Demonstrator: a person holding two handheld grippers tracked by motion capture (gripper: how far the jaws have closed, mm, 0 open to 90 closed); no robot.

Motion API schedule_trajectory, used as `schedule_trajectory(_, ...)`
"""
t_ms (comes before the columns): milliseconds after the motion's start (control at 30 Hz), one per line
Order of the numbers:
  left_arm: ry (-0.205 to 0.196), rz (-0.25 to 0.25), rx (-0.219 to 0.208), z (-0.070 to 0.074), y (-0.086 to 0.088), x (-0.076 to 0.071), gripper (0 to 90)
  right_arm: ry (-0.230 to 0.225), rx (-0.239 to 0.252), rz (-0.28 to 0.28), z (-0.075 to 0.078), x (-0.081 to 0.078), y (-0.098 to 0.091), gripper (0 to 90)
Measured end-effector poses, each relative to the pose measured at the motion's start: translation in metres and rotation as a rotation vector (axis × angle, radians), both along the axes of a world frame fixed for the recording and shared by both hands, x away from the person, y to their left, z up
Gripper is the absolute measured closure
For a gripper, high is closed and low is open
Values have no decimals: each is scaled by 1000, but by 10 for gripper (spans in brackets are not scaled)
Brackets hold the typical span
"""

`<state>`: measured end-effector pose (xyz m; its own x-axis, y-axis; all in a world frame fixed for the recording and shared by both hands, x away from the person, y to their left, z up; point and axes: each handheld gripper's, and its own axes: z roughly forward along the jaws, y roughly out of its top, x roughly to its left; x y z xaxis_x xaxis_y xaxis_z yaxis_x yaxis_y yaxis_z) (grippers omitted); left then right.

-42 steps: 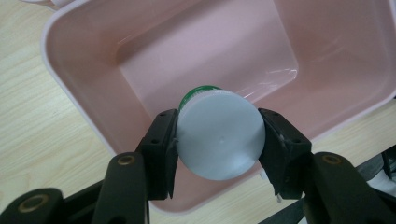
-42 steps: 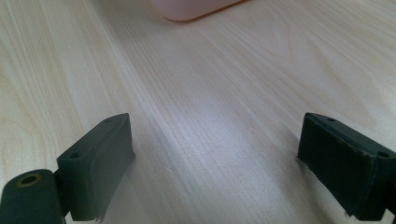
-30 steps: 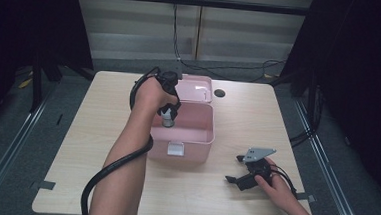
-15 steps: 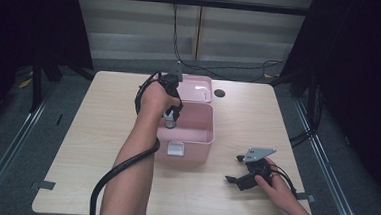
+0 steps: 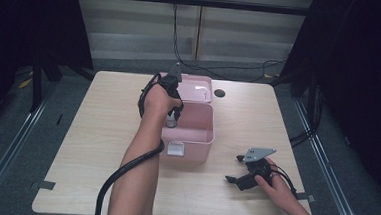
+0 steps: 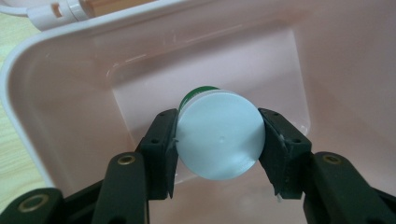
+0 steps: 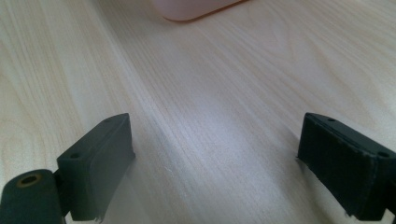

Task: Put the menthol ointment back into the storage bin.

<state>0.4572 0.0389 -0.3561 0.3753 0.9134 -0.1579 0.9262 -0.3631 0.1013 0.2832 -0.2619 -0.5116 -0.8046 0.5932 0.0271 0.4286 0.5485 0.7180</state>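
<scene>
With my right gripper (image 5: pixel 238 171) resting spread and empty on the table (image 5: pixel 102 132) near the pink box (image 5: pixel 204 138), I'd lower my left gripper (image 6: pixel 217 140), clamped on the white-capped bottle (image 6: pixel 218 135), straight to the box's floor before releasing.

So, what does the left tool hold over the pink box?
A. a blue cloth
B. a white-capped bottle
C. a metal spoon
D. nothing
B: in the left gripper view, the left tool has its jaws closed on both sides of a white-capped bottle inside the pink box.
</scene>
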Motion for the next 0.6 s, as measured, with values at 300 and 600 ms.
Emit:
schedule_trajectory(300,-13,31,5,-15,-1,3,505,-4,1,-1,0,0,0,97)
schedule_trajectory(600,-22,59,-3,-28,-5,6,504,-4,1,-1,0,0,0,97)
